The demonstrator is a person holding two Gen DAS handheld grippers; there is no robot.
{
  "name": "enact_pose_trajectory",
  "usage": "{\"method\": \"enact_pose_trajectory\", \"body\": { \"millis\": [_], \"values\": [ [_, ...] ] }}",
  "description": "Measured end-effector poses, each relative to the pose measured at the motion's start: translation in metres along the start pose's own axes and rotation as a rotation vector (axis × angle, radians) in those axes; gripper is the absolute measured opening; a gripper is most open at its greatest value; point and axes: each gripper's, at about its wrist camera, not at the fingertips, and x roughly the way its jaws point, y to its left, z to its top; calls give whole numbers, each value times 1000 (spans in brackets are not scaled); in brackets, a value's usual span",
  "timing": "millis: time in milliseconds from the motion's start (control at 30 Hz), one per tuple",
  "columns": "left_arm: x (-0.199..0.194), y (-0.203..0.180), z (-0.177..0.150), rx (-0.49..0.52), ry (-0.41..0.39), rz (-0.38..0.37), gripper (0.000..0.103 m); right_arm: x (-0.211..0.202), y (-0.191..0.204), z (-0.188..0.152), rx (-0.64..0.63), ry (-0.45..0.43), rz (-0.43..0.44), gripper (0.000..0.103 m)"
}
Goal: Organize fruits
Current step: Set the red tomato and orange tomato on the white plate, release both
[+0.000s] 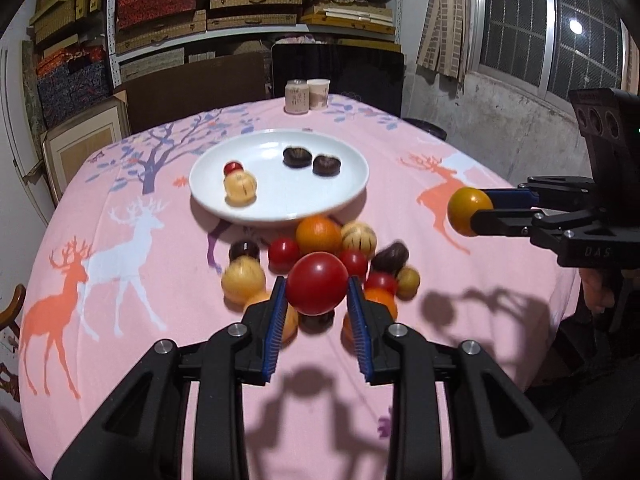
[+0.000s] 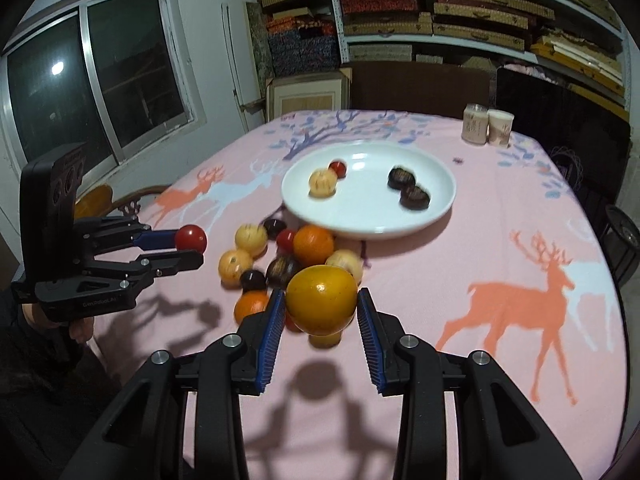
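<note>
pink deer-print tablecloth (image 1: pixel 120 280) covers the table, with a white plate (image 1: pixel 348 196) holding four small fruits and a loose fruit pile (image 1: pixel 320 236) just in front of it. left gripper (image 1: pixel 317 292) is closed to a fruit's width, pinching a red fruit (image 1: pixel 317 282) above the pile. right gripper (image 2: pixel 322 308) likewise clamps a yellow-orange fruit (image 2: pixel 321 298) above the cloth.

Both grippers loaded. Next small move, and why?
Probably carry the left gripper forward over the white plate and release there. It is shut on a red fruit, held above the loose pile, and the plate already holds four fruits with bare space in the middle. The right gripper, shut on a yellow fruit, can follow.
</note>
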Motion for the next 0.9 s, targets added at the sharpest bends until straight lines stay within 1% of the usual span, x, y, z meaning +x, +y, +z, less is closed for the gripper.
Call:
{"method": "enact_pose_trajectory", "body": {
  "millis": [100, 233, 333, 400, 467, 600, 767, 800, 833, 867, 900],
  "values": [
    [10, 7, 23, -9, -4, 0, 29, -4, -16, 25, 20, -31, -11, 37],
    [35, 18, 55, -22, 7, -6, 30, 4, -38, 58, 60, -46, 9, 37],
    [63, 23, 75, -33, 34, -11, 30, 26, -54, 78, 75, -21, 17, 37],
    [88, 26, 86, -37, 63, -7, 30, 49, -61, 89, 78, 8, 12, 37],
    [113, 28, 93, -32, 99, -1, 30, 78, -67, 95, 88, 55, 28, 37],
    [157, 41, 98, -51, 168, 12, 30, 128, -72, 97, 77, 122, 27, 37],
    [195, 56, 100, -64, 250, 21, 30, 169, -80, 91, 67, 175, 17, 38],
    [198, 57, 99, -62, 255, 21, 31, 172, -81, 91, 64, 175, 15, 38],
    [198, 57, 99, -62, 251, 16, 38, 174, -82, 91, 65, 167, 23, 40],
    [196, 57, 100, -62, 240, 17, 49, 173, -83, 92, 67, 152, 32, 44],
    [194, 57, 101, -63, 228, 25, 55, 169, -83, 93, 69, 136, 30, 47]
  ]
}}
